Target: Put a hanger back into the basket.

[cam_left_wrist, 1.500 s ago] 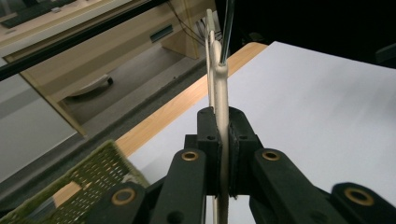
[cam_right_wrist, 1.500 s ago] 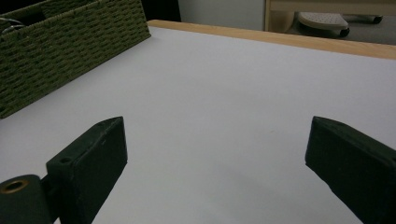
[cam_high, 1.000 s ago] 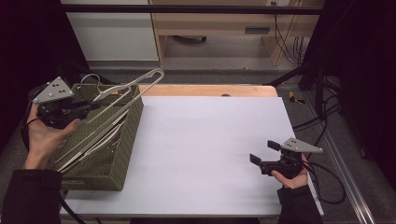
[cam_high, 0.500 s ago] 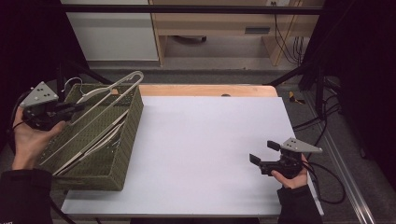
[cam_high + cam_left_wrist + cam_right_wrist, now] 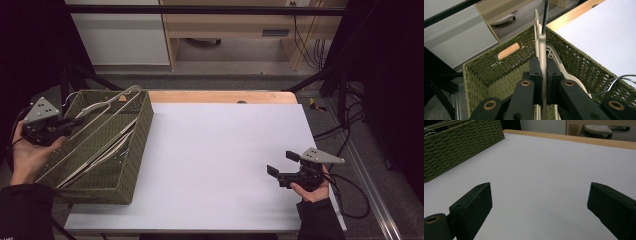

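Note:
A pale wooden hanger (image 5: 111,103) with a metal hook lies slanted over the green woven basket (image 5: 136,145) at the table's left edge. My left gripper (image 5: 76,121) is shut on it near the basket's left rim. In the left gripper view the two pads of my left gripper (image 5: 543,72) clamp the hanger (image 5: 541,47) edge-on, with its dark hook pointing up. More pale hangers (image 5: 100,156) lie inside the basket. My right gripper (image 5: 282,163) rests low at the table's right side, open and holding nothing; in its own view my right gripper (image 5: 540,205) has bare table between its jaws.
The white tabletop (image 5: 220,150) stretches between the basket and the right hand, with a wooden strip (image 5: 220,96) along its far edge. A wire hook (image 5: 614,81) pokes over the basket wall (image 5: 484,67). The basket's side (image 5: 456,145) stands far left in the right gripper view.
My left hand has moved left and down with the hanger, which has sunk from above the basket to low across it. The right gripper has stayed put.

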